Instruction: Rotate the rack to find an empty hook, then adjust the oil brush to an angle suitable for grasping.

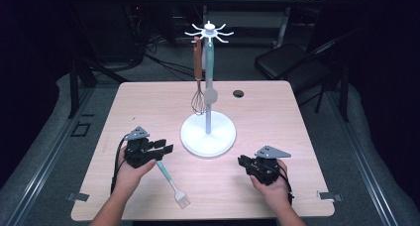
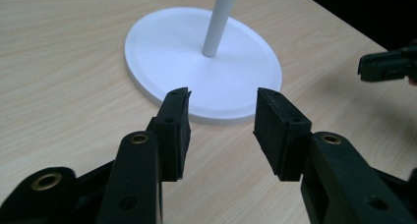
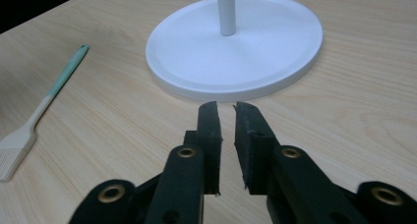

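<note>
Jaws of left gripper (image 2: pixel 222 108) stand apart over bare table (image 2: pixel 64 86).

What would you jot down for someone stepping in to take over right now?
Left gripper: open, holding nothing, close above the brush's handle.
Right gripper: nearly closed with a narrow gap, holding nothing, resting near the stand's base.
Brush: flat on the table, beside the left gripper.
Stand: whisk and spatula already hang from its top hooks.
Left, as it looks: grasp the brush and hang it on a free hook.
</note>
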### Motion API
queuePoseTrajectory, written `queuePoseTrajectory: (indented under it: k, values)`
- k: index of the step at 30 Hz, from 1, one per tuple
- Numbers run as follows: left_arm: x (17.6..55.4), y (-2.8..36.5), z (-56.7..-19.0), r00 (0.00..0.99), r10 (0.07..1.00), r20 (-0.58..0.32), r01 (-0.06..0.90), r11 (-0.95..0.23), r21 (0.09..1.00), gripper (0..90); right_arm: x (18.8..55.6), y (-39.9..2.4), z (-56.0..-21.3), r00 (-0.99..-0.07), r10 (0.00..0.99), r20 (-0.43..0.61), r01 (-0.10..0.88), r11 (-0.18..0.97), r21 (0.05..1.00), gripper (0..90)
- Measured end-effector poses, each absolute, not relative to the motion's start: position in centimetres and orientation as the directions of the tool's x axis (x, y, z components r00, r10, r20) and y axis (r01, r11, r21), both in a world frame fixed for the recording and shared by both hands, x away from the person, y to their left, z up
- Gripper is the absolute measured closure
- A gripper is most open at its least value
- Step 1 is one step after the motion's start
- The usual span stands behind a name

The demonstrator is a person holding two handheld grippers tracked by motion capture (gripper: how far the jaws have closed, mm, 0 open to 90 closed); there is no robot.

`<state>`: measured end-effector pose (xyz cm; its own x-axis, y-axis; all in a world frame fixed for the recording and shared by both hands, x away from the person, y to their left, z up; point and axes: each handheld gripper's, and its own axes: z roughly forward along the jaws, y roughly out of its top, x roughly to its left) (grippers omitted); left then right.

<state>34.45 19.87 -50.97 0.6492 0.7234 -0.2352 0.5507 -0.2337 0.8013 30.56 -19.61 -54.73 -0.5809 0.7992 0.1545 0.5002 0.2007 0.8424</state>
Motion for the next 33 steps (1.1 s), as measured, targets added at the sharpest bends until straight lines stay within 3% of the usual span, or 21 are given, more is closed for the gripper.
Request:
queuePoseTrajectory:
  k: [3,7,13,22,33]
  values:
    - [34.3,19.9,-51.7,0.645,0.731,-0.221,0.559,-0.254,0.790,56.5,30.4,-19.8,-54.1,-0.586,0.798,0.137,0.480,0.206,0.853,90.0]
    - [34.4,19.6,-52.5,0.638,0.736,-0.227,0.582,-0.267,0.768,53.7,30.6,-20.5,-52.8,-0.590,0.793,0.151,0.457,0.174,0.872,90.0]
    - [34.2,19.1,-53.0,0.646,0.745,-0.169,0.565,-0.317,0.762,51.3,31.6,-21.5,-49.9,-0.593,0.789,0.161,0.417,0.130,0.900,90.0]
    - [34.1,19.7,-52.9,0.636,0.748,-0.190,0.572,-0.290,0.768,51.4,33.1,-21.6,-43.6,-0.617,0.780,0.102,0.315,0.126,0.941,90.0]
    - [34.1,20.3,-52.7,0.626,0.754,-0.200,0.570,-0.266,0.777,51.5,35.6,-21.1,-38.4,-0.628,0.775,0.067,0.234,0.106,0.966,90.0]
